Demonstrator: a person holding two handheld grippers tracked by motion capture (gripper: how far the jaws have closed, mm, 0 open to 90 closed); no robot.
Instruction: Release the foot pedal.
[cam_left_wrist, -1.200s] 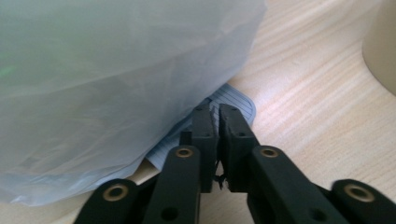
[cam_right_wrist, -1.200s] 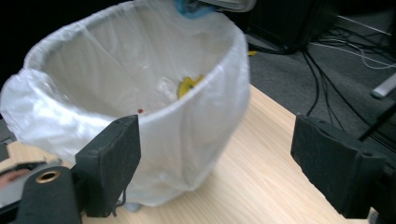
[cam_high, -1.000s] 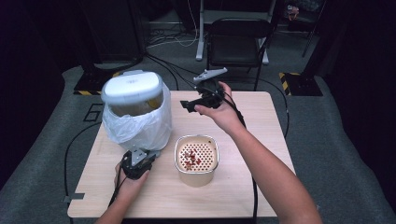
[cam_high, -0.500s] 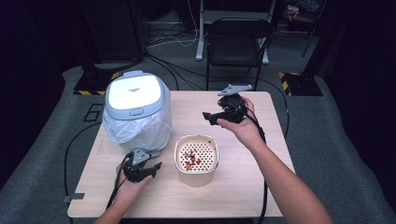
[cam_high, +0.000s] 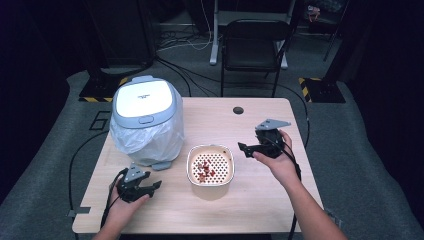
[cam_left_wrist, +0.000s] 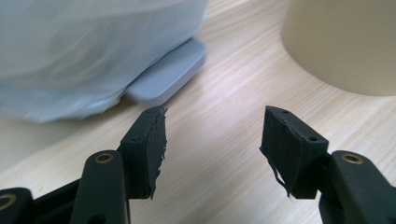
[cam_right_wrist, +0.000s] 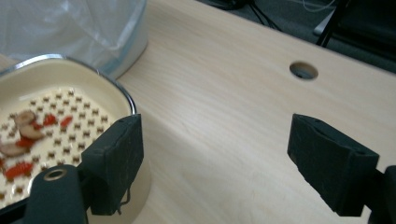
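Dark room; grey carpet; black chair behind wooden table.

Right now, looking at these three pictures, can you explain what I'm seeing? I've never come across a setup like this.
A person sits at a wooden table and holds a hand-held gripper in each hand, a tool with two black jaws. The wide picture comes from a camera fixed above the table. The other two come from small cameras riding on the grippers, looking out along their jaws.

On the table stand a pedal bin with its lid shut and a white bag liner, and a cream strainer bowl holding red and brown scraps.

The left gripper is near the bin's pedal; its jaws have just been opening, with nothing between them. The right gripper hovers beside the bowl, open and holding nothing.
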